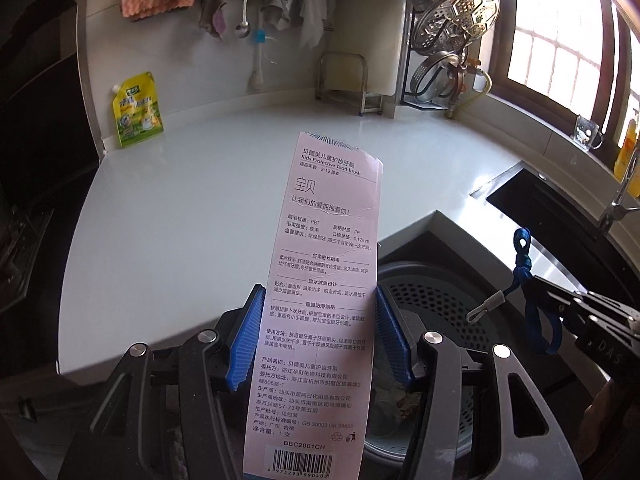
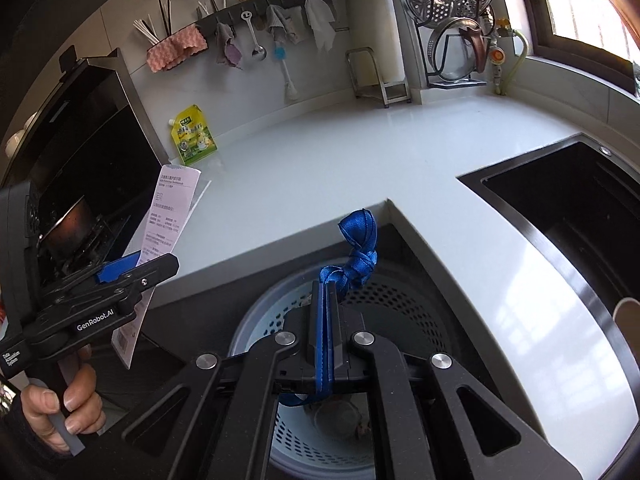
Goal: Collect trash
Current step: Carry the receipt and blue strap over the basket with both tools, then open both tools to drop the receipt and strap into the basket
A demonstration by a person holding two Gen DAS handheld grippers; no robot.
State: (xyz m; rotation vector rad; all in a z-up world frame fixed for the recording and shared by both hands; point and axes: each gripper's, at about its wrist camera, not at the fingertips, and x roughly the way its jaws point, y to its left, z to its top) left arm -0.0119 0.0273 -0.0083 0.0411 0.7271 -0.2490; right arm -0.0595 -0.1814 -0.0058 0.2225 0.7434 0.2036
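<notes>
My left gripper (image 1: pixel 318 300) is shut on a pink toothbrush package card (image 1: pixel 324 280), held upright above the counter edge; the card also shows in the right wrist view (image 2: pixel 170 212). My right gripper (image 2: pixel 325 286) is shut on a knotted blue ribbon (image 2: pixel 360 248), held over a grey perforated trash basket (image 2: pixel 404 300). The basket also shows in the left wrist view (image 1: pixel 432 300), just right of the card. The ribbon and right gripper show at the right of the left wrist view (image 1: pixel 522 256).
A white countertop (image 1: pixel 200 208) runs around the basket. A yellow-green pouch (image 1: pixel 138 110) leans on the back wall. A black sink (image 2: pixel 568 208) lies to the right. A stove (image 2: pixel 76 184) stands at left. Cloths and utensils (image 1: pixel 244 8) hang on a rail.
</notes>
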